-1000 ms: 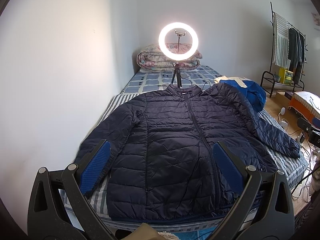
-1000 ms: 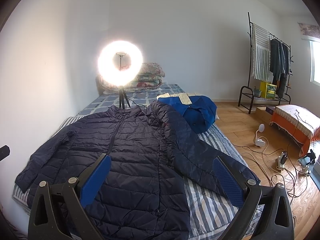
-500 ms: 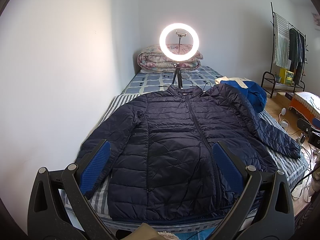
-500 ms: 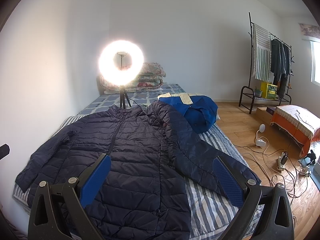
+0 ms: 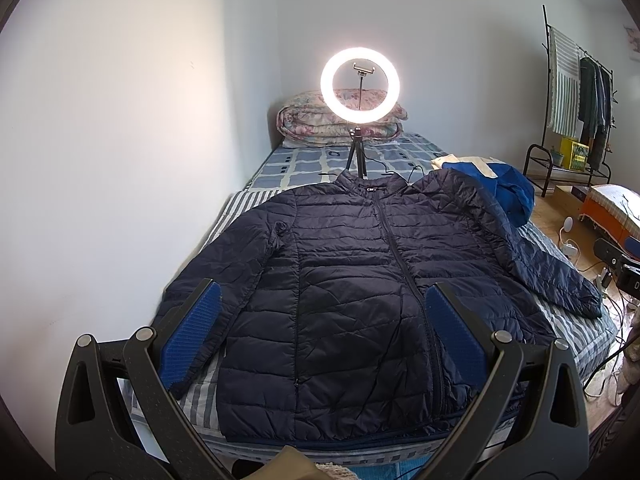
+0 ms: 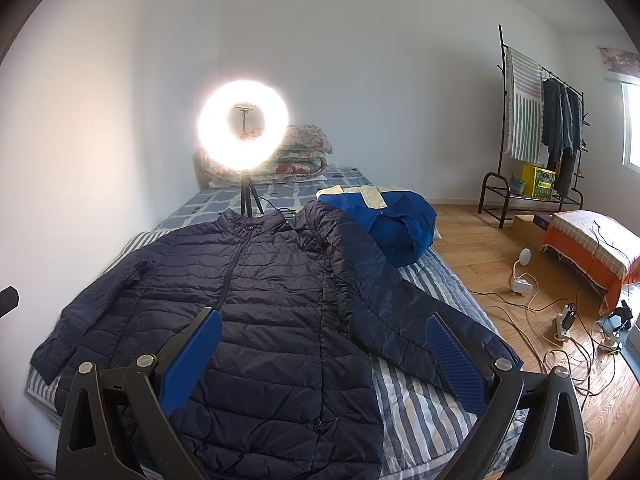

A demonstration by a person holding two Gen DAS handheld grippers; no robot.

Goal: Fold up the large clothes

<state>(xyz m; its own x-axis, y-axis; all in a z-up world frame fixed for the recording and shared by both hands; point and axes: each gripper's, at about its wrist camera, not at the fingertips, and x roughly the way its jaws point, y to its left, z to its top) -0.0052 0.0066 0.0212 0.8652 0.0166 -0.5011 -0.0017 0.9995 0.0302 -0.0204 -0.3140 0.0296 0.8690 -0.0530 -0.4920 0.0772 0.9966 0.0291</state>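
A dark navy quilted jacket (image 5: 360, 280) lies spread flat, front up and zipped, on the striped bed (image 5: 576, 320); both sleeves are stretched out to the sides. It also shows in the right wrist view (image 6: 260, 300). My left gripper (image 5: 320, 344) is open and empty, held above the jacket's lower hem. My right gripper (image 6: 324, 360) is open and empty, above the jacket's lower right part and right sleeve (image 6: 400, 312).
A lit ring light on a tripod (image 5: 360, 80) stands on the bed behind the collar. A blue garment (image 6: 400, 224) lies at the bed's far right. Folded quilts (image 5: 312, 124) are at the headboard. Wall on the left; cables, a clothes rack (image 6: 532, 128) and stool (image 6: 592, 248) on the right floor.
Both grippers have drifted very slightly; the view of the jacket shifts a little. Nothing was taken hold of and the jacket has not moved.
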